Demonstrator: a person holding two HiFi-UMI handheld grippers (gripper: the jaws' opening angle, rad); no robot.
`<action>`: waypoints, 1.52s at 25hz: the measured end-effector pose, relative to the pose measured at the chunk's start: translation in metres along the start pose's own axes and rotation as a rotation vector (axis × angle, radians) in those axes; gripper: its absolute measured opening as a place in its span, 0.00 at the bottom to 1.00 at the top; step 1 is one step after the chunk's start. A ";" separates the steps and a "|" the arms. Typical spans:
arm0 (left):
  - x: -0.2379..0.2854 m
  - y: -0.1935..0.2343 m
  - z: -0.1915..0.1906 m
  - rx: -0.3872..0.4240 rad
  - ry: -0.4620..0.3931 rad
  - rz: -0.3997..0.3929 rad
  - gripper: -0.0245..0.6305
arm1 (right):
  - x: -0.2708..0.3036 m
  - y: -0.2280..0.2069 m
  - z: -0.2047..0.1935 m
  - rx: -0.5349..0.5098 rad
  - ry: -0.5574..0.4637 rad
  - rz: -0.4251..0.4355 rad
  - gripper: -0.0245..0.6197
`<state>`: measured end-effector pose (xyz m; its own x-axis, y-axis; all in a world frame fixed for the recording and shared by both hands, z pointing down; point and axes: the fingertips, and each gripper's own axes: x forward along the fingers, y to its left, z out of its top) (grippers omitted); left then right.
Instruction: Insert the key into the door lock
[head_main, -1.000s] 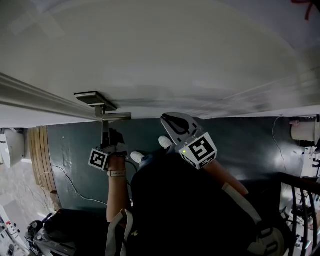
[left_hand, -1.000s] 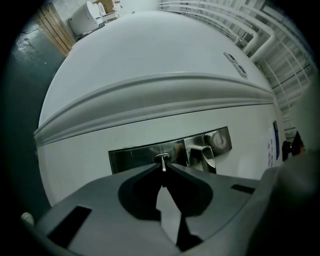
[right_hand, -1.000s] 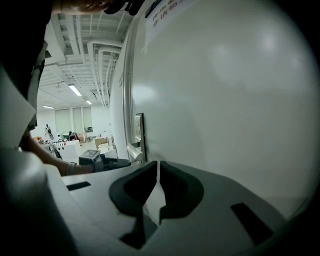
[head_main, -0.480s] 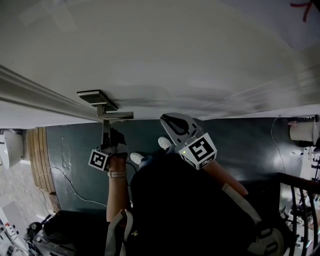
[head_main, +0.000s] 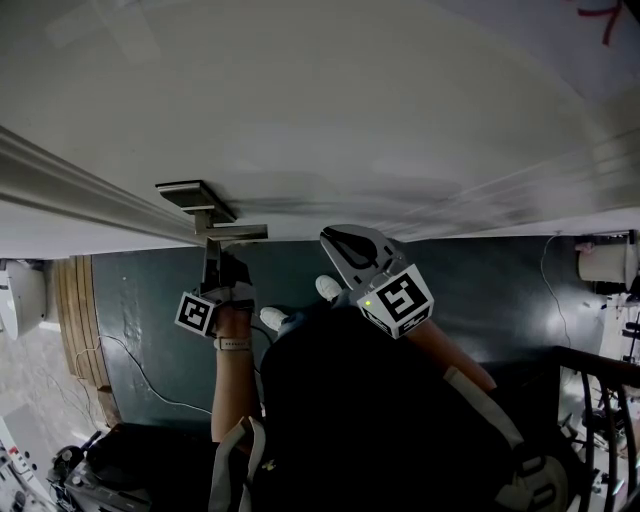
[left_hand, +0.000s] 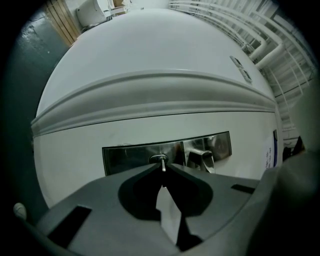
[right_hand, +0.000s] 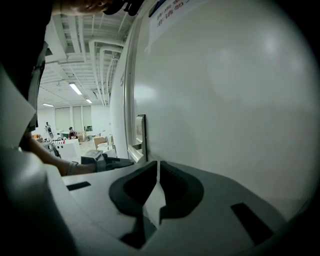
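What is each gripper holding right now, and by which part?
Left gripper grips the key by its head end, only the blade tip showing at the lock plate. Right gripper holds nothing.

Ahead of your left tool (left_hand: 163, 169) and its key (left_hand: 163, 162), the lock plate (left_hand: 135, 156) blocks; the door handle (left_hand: 201, 159) juts out at 3 o'clock; the door (left_hand: 150, 120) lies bare from 9 to 12 o'clock, passable there.
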<state>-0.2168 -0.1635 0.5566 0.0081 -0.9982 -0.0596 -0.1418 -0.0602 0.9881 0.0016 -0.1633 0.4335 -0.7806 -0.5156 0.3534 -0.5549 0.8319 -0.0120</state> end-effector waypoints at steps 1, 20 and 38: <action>0.000 -0.001 0.000 -0.001 -0.001 0.001 0.08 | 0.000 0.000 0.001 0.001 -0.001 -0.001 0.08; 0.019 -0.004 0.002 -0.005 -0.011 0.016 0.08 | -0.001 -0.005 0.007 -0.003 -0.003 -0.016 0.08; -0.013 -0.008 -0.001 -0.023 -0.006 0.039 0.12 | 0.010 0.023 0.014 -0.043 -0.007 0.139 0.08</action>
<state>-0.2148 -0.1503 0.5492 -0.0032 -0.9997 -0.0222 -0.1190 -0.0217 0.9927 -0.0231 -0.1523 0.4234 -0.8512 -0.3962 0.3443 -0.4285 0.9033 -0.0199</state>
